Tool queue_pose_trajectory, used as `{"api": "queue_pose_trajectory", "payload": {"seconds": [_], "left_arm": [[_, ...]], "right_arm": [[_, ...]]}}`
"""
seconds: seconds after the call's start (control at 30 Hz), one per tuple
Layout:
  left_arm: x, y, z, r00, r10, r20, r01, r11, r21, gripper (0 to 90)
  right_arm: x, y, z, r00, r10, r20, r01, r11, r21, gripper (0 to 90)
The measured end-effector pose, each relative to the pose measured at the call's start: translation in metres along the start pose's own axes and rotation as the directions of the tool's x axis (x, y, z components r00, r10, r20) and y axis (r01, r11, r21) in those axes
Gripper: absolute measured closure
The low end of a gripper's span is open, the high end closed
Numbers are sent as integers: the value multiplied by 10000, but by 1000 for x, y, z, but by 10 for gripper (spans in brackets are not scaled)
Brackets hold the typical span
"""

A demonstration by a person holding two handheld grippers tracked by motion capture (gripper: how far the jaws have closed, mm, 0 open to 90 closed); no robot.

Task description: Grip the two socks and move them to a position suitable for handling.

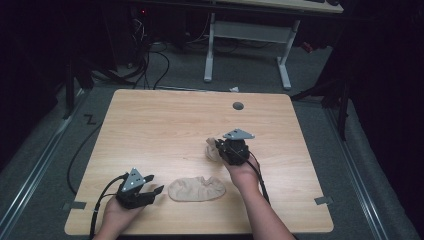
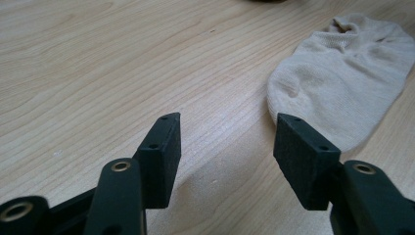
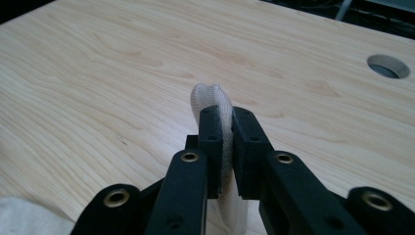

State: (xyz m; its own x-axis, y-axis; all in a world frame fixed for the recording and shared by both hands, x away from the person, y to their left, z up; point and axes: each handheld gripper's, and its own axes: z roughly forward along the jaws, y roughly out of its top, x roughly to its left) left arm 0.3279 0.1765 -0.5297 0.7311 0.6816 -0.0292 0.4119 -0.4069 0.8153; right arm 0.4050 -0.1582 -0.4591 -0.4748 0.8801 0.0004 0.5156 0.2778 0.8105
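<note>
Our right gripper (image 3: 226, 128), mid-frame, clamps a sock (image 3: 211, 100); our left gripper (image 2: 225, 147), lower left, gapes beside another sock (image 2: 342, 78).

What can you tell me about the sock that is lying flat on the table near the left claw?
The sock is a beige, low-cut knit one, soft and slightly wrinkled. It lies flat on the wooden table near the front edge, its opening puckered at one end. The open left claw sits just beside it, not touching. Nothing rests on it.
</note>
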Motion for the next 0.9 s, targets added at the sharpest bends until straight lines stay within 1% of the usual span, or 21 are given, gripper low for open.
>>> {"api": "queue_pose_trajectory", "payload": {"seconds": [0.13, 0.2, 0.27, 0.3, 0.37, 0.47, 0.57, 0.6, 0.7, 0.73, 0.77, 0.8, 0.83, 0.9], "left_arm": [[-1, 0, 1, 10000, 17, 2, -17, 10000, 2, 441], [-1, 0, 1, 10000, 29, -15, -29, 10000, 3, 441], [-1, 0, 1, 10000, 40, 7, -40, 10000, 27, 441], [-1, 0, 1, 10000, 38, 14, -38, 10000, 22, 441], [-1, 0, 1, 10000, 41, 2, -41, 10000, 3, 441], [-1, 0, 0, 10000, 69, -16, -69, 10000, 13, 441], [0, 0, -1, 10000, 75, -30, -75, 10000, 40, 441], [1, 0, -1, 10000, 53, -52, -53, 10000, 15, 441], [2, 0, -1, 10000, 38, -68, -38, 10000, -29, 441], [2, 0, -2, 10000, 42, -46, -42, 10000, 2, 441], [2, 0, -2, 10000, 37, -41, -37, 10000, 3, 441], [2, 0, -2, 10000, 39, -38, -39, 10000, 2, 441], [2, 0, -2, 10000, 36, -35, -36, 10000, 1, 441], [2, 0, -2, 10000, 43, -35, -43, 10000, 1, 441]], "right_arm": [[-4, -5, 0, 9999, 128, 88, -129, 9999, 115, 840], [-3, -5, 1, 9997, 230, -60, -229, 9996, 139, 841], [2, -4, 3, 9997, 125, -213, -122, 9998, 150, 841], [6, -3, 5, 9996, 10, -281, -6, 9999, 145, 841], [16, 0, 11, 9987, -67, -503, 75, 9999, 149, 842], [33, 3, 23, 9958, -338, -856, 356, 9992, 192, 842], [52, 6, 36, 9903, -516, -1287, 549, 9983, 220, 842], [57, 7, 39, 9886, -584, -1391, 621, 9978, 224, 842], [76, 11, 47, 9807, -571, -1872, 612, 9980, 160, 842], [79, 13, 48, 9787, -705, -1928, 740, 9972, 115, 842], [85, 15, 49, 9759, -749, -2050, 773, 9970, 35, 842], [88, 17, 49, 9740, -848, -2099, 859, 9963, -40, 842], [91, 20, 48, 9728, -839, -2158, 826, 9965, -151, 842], [91, 25, 43, 9738, -896, -2092, 840, 9958, -355, 841]]}}
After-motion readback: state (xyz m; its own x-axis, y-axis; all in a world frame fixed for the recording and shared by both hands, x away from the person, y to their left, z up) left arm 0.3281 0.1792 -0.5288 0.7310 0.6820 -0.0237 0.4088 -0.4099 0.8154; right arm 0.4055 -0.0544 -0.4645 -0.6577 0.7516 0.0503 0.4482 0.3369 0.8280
